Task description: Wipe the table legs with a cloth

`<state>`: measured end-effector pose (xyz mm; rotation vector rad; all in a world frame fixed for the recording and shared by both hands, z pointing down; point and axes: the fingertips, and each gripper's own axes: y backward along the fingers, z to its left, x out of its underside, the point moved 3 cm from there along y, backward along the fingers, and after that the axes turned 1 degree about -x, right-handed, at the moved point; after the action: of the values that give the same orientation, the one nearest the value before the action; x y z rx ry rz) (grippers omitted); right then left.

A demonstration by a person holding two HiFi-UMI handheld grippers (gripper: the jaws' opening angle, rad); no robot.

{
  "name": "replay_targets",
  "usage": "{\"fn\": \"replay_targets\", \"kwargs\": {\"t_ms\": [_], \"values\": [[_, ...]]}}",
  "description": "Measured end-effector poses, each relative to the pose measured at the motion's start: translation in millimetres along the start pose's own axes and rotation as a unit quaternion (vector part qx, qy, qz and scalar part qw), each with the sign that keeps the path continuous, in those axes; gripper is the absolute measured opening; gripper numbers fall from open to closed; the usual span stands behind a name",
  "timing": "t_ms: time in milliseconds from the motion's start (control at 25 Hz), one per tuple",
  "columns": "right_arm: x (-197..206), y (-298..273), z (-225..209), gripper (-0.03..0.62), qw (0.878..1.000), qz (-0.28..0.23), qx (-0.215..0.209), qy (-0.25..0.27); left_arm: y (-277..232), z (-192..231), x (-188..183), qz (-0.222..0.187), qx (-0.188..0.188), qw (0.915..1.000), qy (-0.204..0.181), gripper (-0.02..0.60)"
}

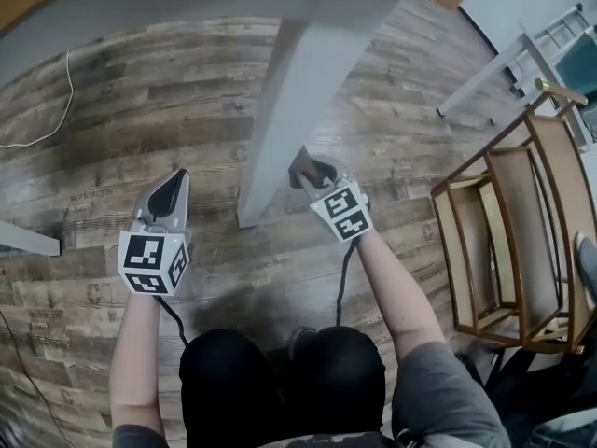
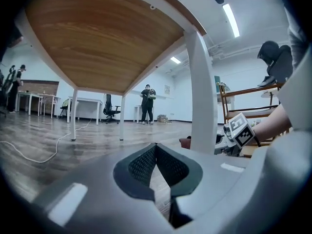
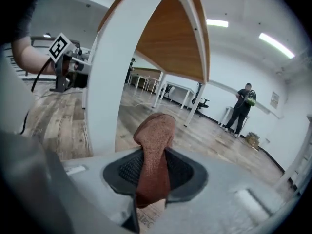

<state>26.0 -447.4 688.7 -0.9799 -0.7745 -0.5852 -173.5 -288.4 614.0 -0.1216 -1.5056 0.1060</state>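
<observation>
gripping: your right gripper (image 3: 153, 178) pinches the cloth (image 3: 155, 150), low down and just right of the leg (image 3: 113, 82).
left gripper (image 2: 156, 165): pressed together, empty.
risk: the cloth tip flops, so you could scrape bare jaw on the leg or tug the cloth loose.

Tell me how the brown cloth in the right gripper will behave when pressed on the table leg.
Probably floppy: the cloth curls over at its tip above the right gripper. Likely light and grippy, given its fuzzy weave. It should flatten against the table leg.
</observation>
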Motion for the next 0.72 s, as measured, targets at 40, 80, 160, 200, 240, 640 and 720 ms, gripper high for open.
{"fn": "replay_targets", "kwargs": {"t_ms": [40,80,160,200,240,640,720], "values": [[-12.1,10.7,-6.4,0.095,1.000,-0.016,0.008,-0.008,-1.2,-1.4,-9.7,-0.005,0.001,1.0000,-0.002,0.019],[-23.6,22.4,-11.7,0.095,0.999,-0.032,0.016,-0.015,-1.5,-4.0,-18.3,-0.009,0.002,1.0000,-0.003,0.019],[-45.9,46.8,-19.7,0.095,0.997,-0.064,0.032,-0.026,-0.6,-11.7,-34.0,-0.018,0.005,0.9998,-0.007,0.018],[-56.4,58.4,-22.1,0.095,0.996,-0.080,0.037,-0.029,0.4,-16.0,-41.3,-0.024,0.008,0.9996,-0.010,0.018],[-65.7,69.0,-23.4,0.095,0.994,-0.095,0.039,-0.032,1.7,-20.5,-47.9,-0.030,0.011,0.9994,-0.012,0.018],[-141.8,129.1,-57.0,0.095,0.986,-0.147,0.041,-0.071,20.1,-41.4,-114.6,-0.047,-0.005,0.9988,0.013,0.020],[-151.0,142.0,-57.2,0.095,0.987,-0.135,0.030,-0.084,29.2,-55.7,-129.9,-0.033,0.004,0.9993,0.017,0.020]]}}
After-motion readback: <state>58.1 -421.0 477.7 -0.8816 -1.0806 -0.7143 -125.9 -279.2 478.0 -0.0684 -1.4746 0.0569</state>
